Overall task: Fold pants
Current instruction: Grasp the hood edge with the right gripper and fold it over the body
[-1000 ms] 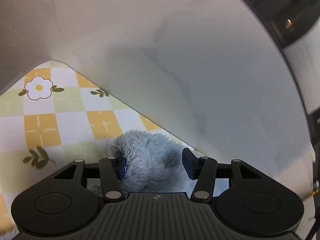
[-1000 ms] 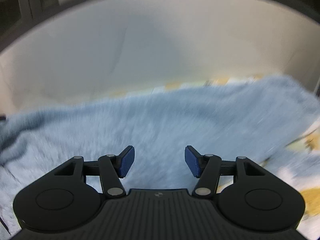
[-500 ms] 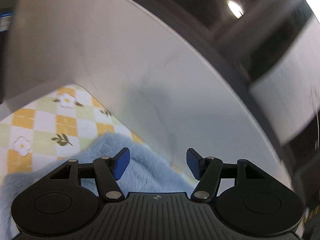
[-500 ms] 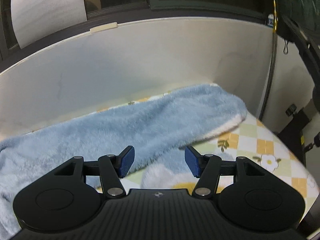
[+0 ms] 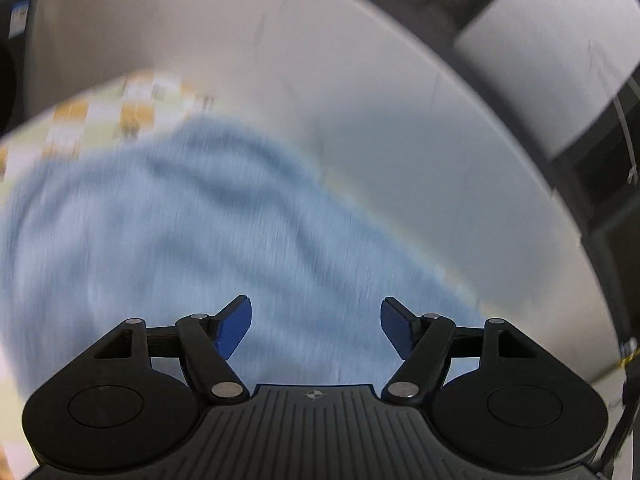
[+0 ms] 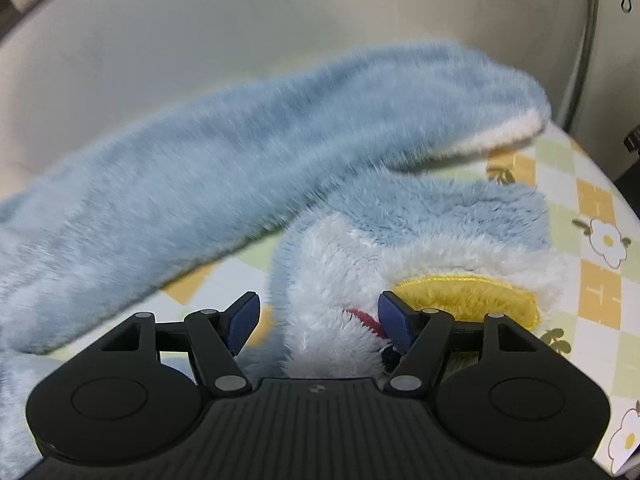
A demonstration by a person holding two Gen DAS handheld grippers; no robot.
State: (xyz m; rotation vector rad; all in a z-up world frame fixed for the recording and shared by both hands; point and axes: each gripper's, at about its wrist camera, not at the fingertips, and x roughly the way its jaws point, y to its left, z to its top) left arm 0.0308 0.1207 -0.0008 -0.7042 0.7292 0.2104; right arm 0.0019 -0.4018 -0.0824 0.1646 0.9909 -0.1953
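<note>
The fluffy light-blue pants (image 6: 240, 160) lie on the checked tablecloth (image 6: 596, 208). In the right wrist view one leg runs from the left up to a white-lined cuff (image 6: 516, 128). A second part lies in front of it, showing pale lining and a yellow patch (image 6: 468, 292). My right gripper (image 6: 319, 316) is open just above that pale lining, its pads not pressing on it. In the left wrist view the pants (image 5: 180, 220) are a blurred blue spread. My left gripper (image 5: 316, 320) hovers above them with its jaws opening and nothing pinched between them.
A white curved board (image 6: 200, 20) stands right behind the pants, also visible in the left wrist view as the white board (image 5: 400, 100). The table's rounded edge (image 6: 624, 200) falls away on the right. A metal pole (image 6: 588, 28) stands at the far right corner.
My left gripper let go of the fleece clump, widened and drew back and up, so more of the pants shows. My right gripper sank closer to the part with the yellow patch.
</note>
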